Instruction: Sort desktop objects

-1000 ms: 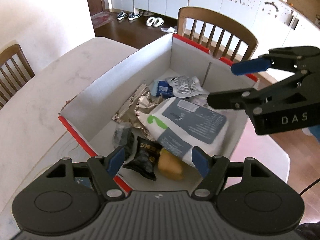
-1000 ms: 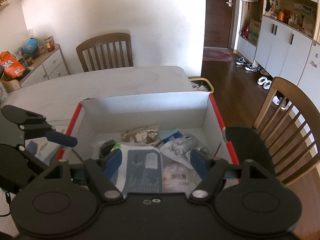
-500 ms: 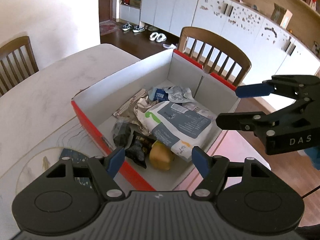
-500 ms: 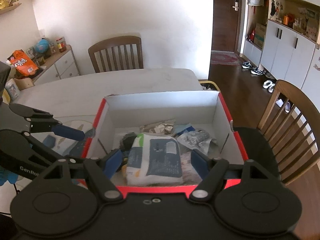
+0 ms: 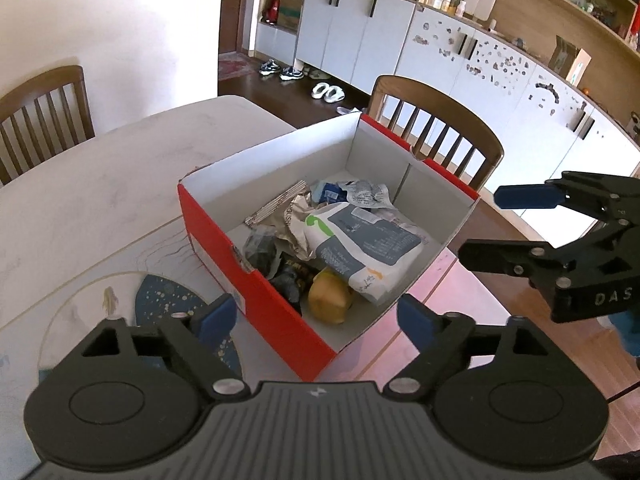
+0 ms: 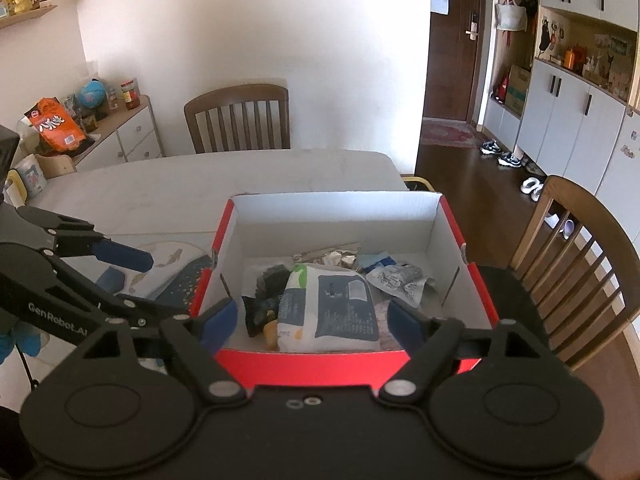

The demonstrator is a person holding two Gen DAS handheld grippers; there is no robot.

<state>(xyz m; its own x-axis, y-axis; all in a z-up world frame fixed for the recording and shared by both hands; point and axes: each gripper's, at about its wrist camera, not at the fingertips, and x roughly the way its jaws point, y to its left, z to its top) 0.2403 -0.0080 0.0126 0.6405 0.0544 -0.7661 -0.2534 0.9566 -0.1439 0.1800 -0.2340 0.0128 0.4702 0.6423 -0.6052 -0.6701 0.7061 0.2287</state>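
Looking at: a red box (image 5: 256, 292) with white inside walls, sitting on a pale table (image 5: 80, 200), open top, near the table's corner by a wooden chair (image 5: 436, 120)
Box contents: pretty much a junk pile, all loose on the floor of the box
Biggest item: white pack with a grey-blue label and a green mark (image 5: 360, 240), lying flat on top of the other stuff, roughly mid-box
Foil bits: crumpled silver wrapper (image 5: 292, 216) tucked just behind the pack toward the far wall
Small sachet: white crinkled one with tiny print (image 5: 368, 194), next to a bit of blue packaging at the far end
Dark stuff: black crinkly wrapper (image 5: 288, 276) against the red side wall, touching the yellowish lump
Yellow lump: roundish brownish-yellow thing (image 5: 330, 298) at the near end of the box, partly under the edge of the white pack, can't tell what it is
Left gripper (image 5: 316, 316): jaws opening, blue pads spread wide, nothing between them, hovering over the near corner of the box
Right gripper (image 6: 312, 318): jaws also opening, nothing pinched, pads sit either side of the view above the box's near red wall
Both together: from the left camera the right gripper comes in from the right side, off the box edge, not touching it
Under the left gripper: a mat with a dark blue speckled patch (image 5: 168, 300) just beside the box
Second chair: tucked in at the far side of the table (image 6: 240, 118)
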